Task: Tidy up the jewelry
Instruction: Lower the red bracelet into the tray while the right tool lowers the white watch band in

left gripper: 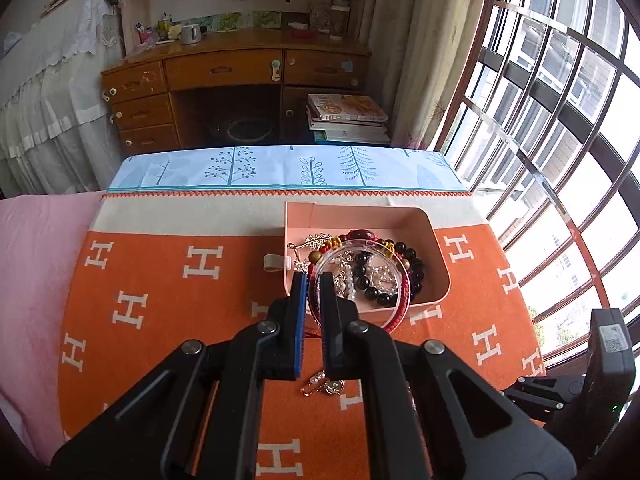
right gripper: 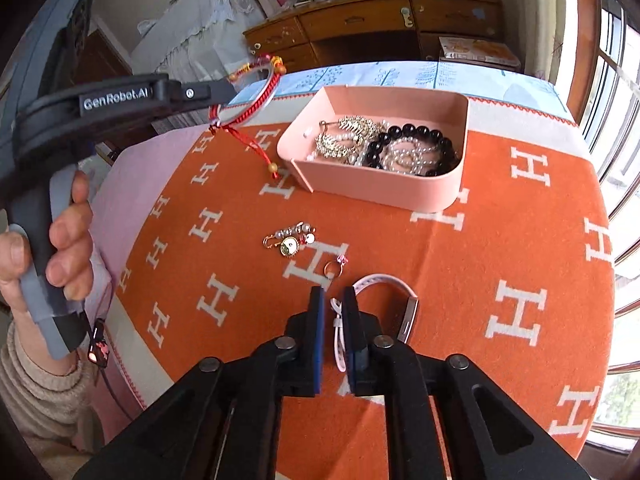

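Observation:
A pink tray on the orange cloth holds black bead, pearl and gold pieces. My left gripper is shut on a clear bangle wound with red cord and holds it in the air, just left of and above the tray. My right gripper stands low over a white watch band on the cloth; its jaws are narrowly apart with the strap end between them. A gold pearl brooch and a small ring lie loose on the cloth.
The orange H-patterned cloth covers the table, with a pink bedspread to the left. A wooden desk and stacked books stand beyond. Barred windows are on the right.

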